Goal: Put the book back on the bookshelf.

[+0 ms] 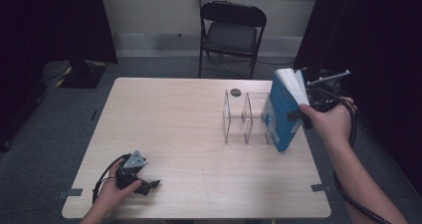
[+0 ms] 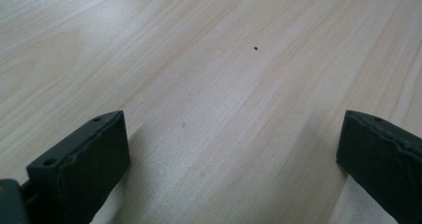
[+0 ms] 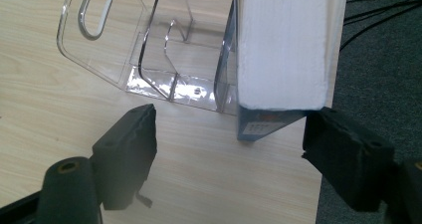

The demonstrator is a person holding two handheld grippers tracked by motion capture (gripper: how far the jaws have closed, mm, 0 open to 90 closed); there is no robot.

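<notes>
My right gripper is spread, pinching nothing; the blue book stands at the worktop's right edge, against the clear organizer. My left gripper rests spread near the front-left corner.

table: light wood | folding chair: black, behind table | floor: grey carpet

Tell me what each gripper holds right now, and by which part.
Nothing is held. The right gripper is open at the blue book, its pads off the page edge. The left gripper is open over bare table.
</notes>
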